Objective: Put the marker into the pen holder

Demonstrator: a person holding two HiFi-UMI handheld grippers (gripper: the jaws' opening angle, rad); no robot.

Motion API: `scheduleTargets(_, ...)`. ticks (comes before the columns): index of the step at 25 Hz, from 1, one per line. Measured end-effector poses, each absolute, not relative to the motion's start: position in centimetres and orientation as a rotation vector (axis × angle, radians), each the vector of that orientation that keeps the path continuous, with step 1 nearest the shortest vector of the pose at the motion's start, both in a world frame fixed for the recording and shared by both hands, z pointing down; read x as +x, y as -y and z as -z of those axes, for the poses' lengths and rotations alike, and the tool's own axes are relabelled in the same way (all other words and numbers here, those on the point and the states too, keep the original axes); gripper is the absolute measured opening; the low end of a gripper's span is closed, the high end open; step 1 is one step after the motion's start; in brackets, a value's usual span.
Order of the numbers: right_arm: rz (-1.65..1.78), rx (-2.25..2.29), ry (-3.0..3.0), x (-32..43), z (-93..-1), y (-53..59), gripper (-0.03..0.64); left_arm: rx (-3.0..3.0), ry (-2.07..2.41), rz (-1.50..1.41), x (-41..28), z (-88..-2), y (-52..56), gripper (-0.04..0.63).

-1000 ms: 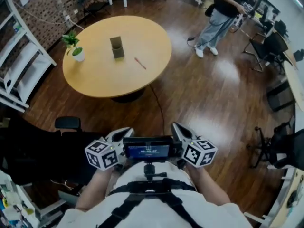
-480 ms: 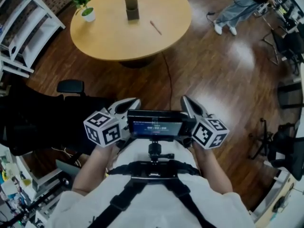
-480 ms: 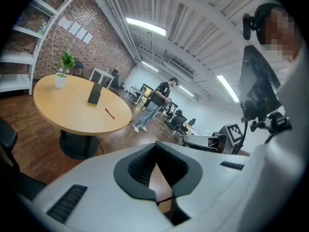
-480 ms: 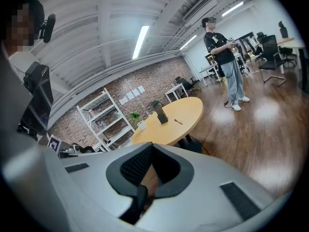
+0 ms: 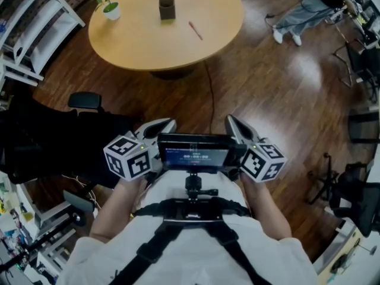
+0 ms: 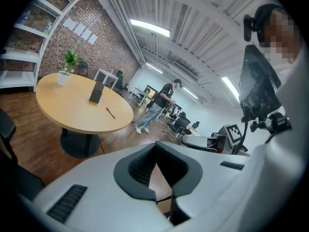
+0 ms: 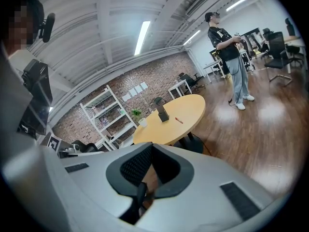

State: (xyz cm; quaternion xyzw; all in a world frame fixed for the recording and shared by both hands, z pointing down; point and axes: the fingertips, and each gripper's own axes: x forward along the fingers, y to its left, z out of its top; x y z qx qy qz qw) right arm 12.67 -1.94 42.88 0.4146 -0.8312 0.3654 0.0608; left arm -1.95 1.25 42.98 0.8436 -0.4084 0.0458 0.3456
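Observation:
The red marker (image 5: 195, 30) lies on the round wooden table (image 5: 142, 46) far ahead, just right of the dark square pen holder (image 5: 166, 6). Both grippers are held close to the person's chest, well short of the table. The left gripper (image 5: 160, 126) and the right gripper (image 5: 232, 124) flank a mounted screen (image 5: 193, 155). In the left gripper view the jaws (image 6: 157, 196) meet with nothing between them, and the marker (image 6: 111, 112) and holder (image 6: 96, 92) look small and distant. In the right gripper view the jaws (image 7: 143, 191) are also shut and empty, with the marker (image 7: 178, 121) beyond them.
A potted plant (image 5: 108, 3) stands at the table's left edge. White shelving (image 5: 35, 25) and a black chair (image 5: 53, 141) are on the left. A cable (image 5: 208, 94) runs across the wooden floor. A person (image 5: 300, 13) stands at the upper right, near office chairs (image 5: 356, 52).
The table has slid toward the top of the head view and the person's body fills more of the bottom. Both grippers stay beside the screen, jaws unchanged.

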Motion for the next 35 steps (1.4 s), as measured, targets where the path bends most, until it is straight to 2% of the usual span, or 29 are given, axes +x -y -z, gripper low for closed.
scheduleTargets(18,-1.117,1.102,2.549,15.8,-44.1,5.4,-0.003,2.117,1.162,-0.11,2.2,-43.2,0.5,-0.006)
scheduleTargets(27,-1.124,1.055,2.551,13.1,-44.7,7.4,-0.003,2.095,1.174,-0.115,-0.3,-43.6,2.4,-0.006)
scheduleTargets(35,-1.128,1.115,2.509,8.8,-45.3,14.3,-0.003,2.103,1.114,-0.106,-4.9,-44.6,9.9,-0.006)
